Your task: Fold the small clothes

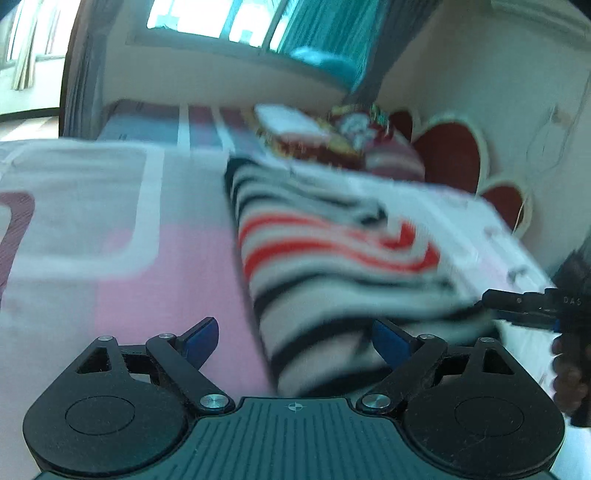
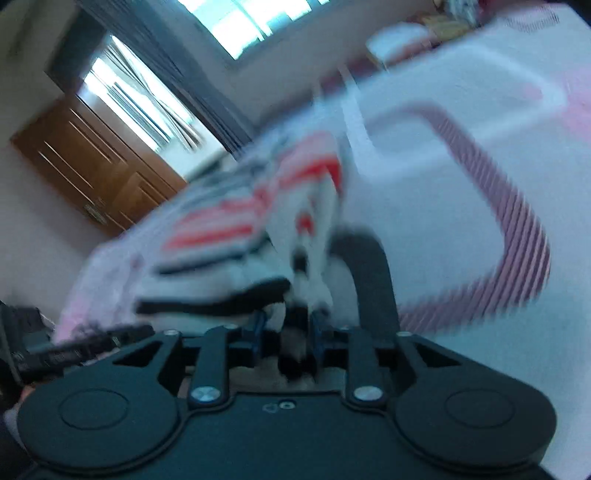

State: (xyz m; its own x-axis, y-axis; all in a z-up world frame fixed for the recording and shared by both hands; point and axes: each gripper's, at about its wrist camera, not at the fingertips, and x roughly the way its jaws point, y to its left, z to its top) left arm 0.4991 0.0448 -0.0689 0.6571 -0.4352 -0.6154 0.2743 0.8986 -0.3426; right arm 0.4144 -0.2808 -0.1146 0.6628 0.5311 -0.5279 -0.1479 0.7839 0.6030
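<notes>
The striped garment lies on the pink-and-white bed below a bright window. Right hand-held gripper pinches what looks like its hem; left hand-held gripper gapes, released.

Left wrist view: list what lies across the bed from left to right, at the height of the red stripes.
Pink and white bedsheet → striped garment → white folded cloth → right gripper, reaching in from the right edge.
</notes>
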